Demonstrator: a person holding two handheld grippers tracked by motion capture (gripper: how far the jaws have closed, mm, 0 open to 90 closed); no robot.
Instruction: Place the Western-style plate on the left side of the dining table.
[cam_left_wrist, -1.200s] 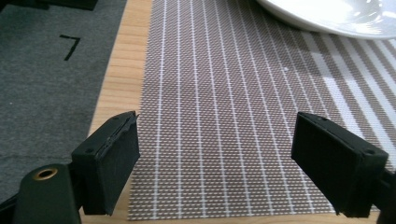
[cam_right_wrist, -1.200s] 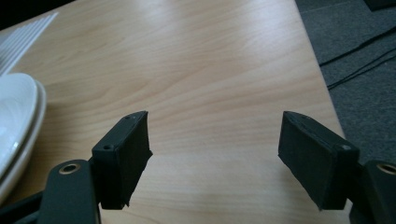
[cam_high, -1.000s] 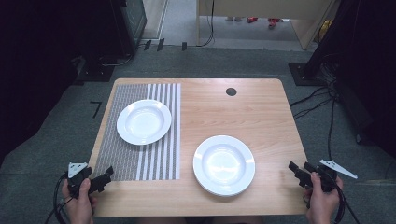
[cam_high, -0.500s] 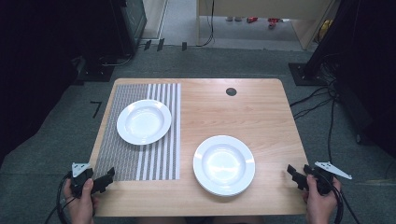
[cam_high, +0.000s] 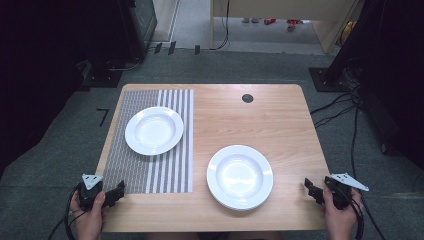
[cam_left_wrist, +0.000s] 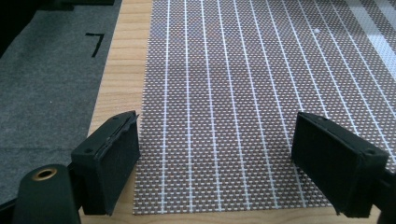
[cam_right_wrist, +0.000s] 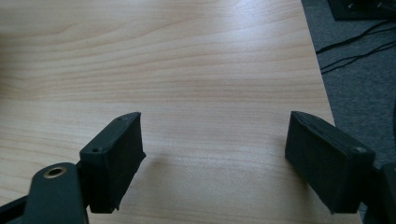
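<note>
The near plate (cam_high: 240, 176) lies flat on bare wood between my two grippers, closer to my right one and ahead-left of its jaws. It touches neither of them. The far plate (cam_high: 154, 130) sits on the mat (cam_high: 150, 170), well ahead of my left jaws and a little to their right, apart from the near plate with a strip of mat and wood between them.

My left gripper (cam_high: 116, 192) (cam_left_wrist: 217, 158) hovers over the near left corner of the table (cam_high: 280, 120). Its jaws stand wide with nothing in them, and under them I see the mat's weave and its near edge, with the table's left edge and grey carpet (cam_left_wrist: 46, 93) off past my left jaw. A small black mark (cam_left_wrist: 95, 42) sits on that carpet.

My right gripper (cam_high: 312, 190) (cam_right_wrist: 215, 158) sits at the near right corner, jaws wide and empty and just now opening a touch further. Bare wood lies under and ahead of them, and past my right jaw the table edge drops to carpet with cables (cam_right_wrist: 355, 46) trailing on it.

Nothing stands between either pair of jaws and a plate. Far across the table, a dark round hole (cam_high: 247, 98) sits near the back edge. Beyond the table are cables (cam_high: 335, 107) on the floor and dark stands at both sides
</note>
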